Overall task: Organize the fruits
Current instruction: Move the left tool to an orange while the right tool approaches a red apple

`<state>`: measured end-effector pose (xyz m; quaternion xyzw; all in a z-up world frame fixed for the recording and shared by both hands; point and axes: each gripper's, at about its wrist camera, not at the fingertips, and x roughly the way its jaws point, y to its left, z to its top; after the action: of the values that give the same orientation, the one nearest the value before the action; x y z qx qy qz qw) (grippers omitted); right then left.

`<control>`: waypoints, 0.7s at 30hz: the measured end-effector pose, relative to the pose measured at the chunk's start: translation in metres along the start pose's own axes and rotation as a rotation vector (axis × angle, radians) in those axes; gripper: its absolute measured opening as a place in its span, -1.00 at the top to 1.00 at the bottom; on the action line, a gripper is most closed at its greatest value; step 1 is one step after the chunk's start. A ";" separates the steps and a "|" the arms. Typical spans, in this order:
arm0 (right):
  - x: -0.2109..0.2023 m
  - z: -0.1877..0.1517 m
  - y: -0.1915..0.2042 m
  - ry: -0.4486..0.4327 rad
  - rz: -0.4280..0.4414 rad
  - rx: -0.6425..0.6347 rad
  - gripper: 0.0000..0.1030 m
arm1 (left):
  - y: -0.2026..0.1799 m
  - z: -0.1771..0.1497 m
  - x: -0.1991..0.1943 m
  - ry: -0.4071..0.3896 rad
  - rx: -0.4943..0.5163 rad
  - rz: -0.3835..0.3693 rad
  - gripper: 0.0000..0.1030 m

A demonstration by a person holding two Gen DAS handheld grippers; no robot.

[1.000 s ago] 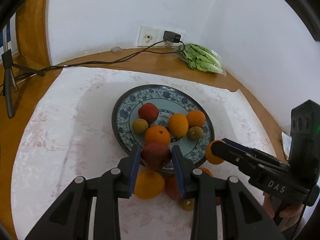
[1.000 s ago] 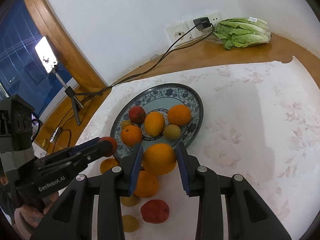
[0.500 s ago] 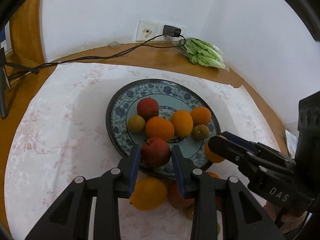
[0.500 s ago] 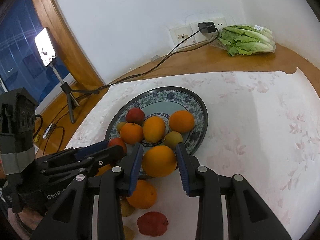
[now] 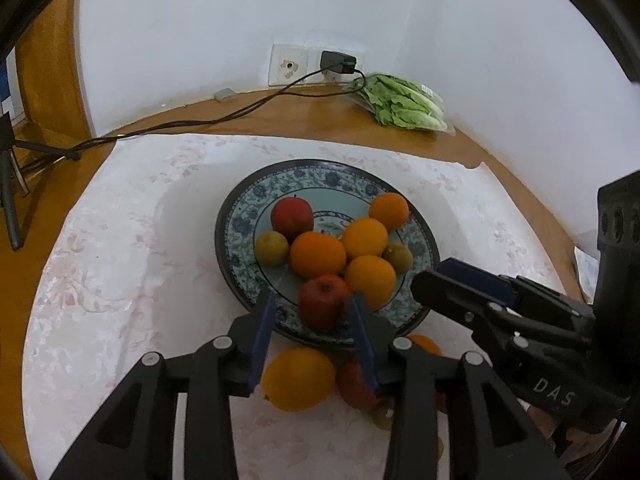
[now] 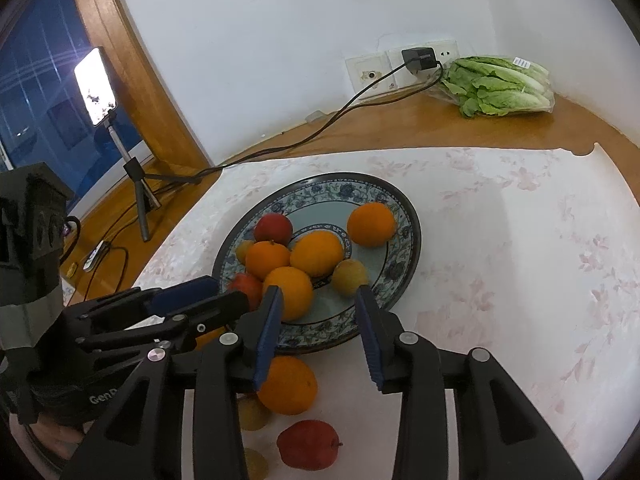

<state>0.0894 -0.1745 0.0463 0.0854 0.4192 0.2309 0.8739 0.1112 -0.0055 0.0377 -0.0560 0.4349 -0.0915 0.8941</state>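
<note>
Nearest me, between my two tongs, loose fruit lies on the white flowered cloth [image 6: 520,260] just short of the plate: an orange [image 6: 288,385], a red apple [image 6: 308,444] with its stem end turned to the right, and a small yellowish fruit [image 6: 252,414] partly hidden by my left tongs' arm.

My left tongs [image 5: 312,312] are opening. A red apple [image 5: 324,300] sits between the blue pads [image 5: 262,336] on the near rim of the plate, stem dimple turned up; the right pad looks close against it, the left stands clear. My right tongs [image 6: 318,312] are opening too, and the orange [image 6: 289,292] just beyond them rests on the plate against the left pad only, not gripped.

On the right tongs' body I can read "DAS" in the left wrist view; on the left tongs' body, "GenR", the rest cut off.

Farther on, the blue-patterned plate [image 5: 240,224] carries another red apple [image 5: 292,216] with its stem pointing up, several oranges in a cluster, and two small yellow-green fruits [image 5: 272,249] at the cluster's edges.

Beyond the cloth, on the wooden desk [image 6: 400,128], a bag of lettuce [image 6: 500,86] lies with its long axis running left to right, bearing a small white label too tiny to read. A black charger [image 6: 418,60] sits in the wall socket, its cable trailing left toward a lit phone on a tripod [image 6: 96,86].
</note>
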 end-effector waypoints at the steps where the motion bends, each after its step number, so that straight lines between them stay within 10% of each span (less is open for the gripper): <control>1: -0.001 0.000 0.000 -0.001 0.000 0.001 0.17 | 0.000 0.000 -0.003 -0.003 0.000 0.001 0.19; 21: -0.039 -0.021 0.008 0.003 -0.036 0.008 0.15 | 0.013 -0.024 -0.035 0.018 -0.036 0.024 0.09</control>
<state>0.0495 -0.1865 0.0629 0.0811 0.4230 0.2134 0.8769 0.0730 0.0146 0.0472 -0.0659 0.4452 -0.0734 0.8900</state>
